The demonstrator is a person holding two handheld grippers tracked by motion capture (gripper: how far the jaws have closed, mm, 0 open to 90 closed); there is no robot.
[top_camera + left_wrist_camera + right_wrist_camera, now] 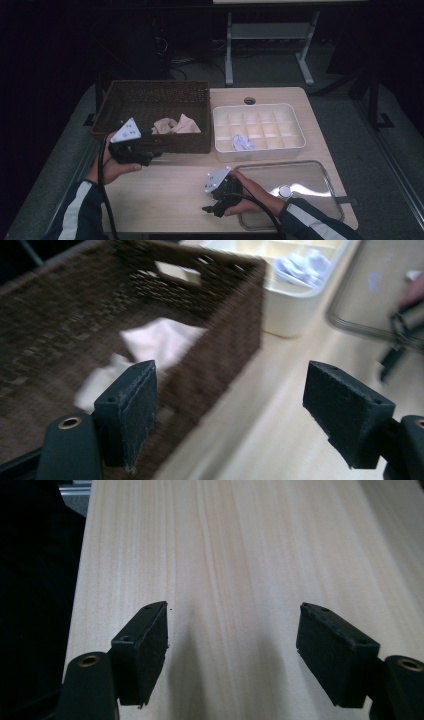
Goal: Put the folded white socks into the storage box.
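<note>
A dark wicker basket (150, 100) stands at the table's back left, and a crumpled pink cloth (176, 125) lies in it. My left gripper (159, 149) hovers at the basket's front wall, open. In the left gripper view the left gripper (232, 385) has nothing between its pads; beyond it are the basket's corner (240, 335) and the pink cloth (160, 340). My right gripper (209, 208) is held low near the table's front edge, pointing left. In the right gripper view the right gripper (232, 617) stands open over bare wood (250, 540).
A white compartment tray (295, 145) sits right of the basket with a crumpled white and blue item (243, 143) in one front cell. A clear lid (310, 175) with a round knob (285, 191) lies at the front right. The right forearm rests over its near edge.
</note>
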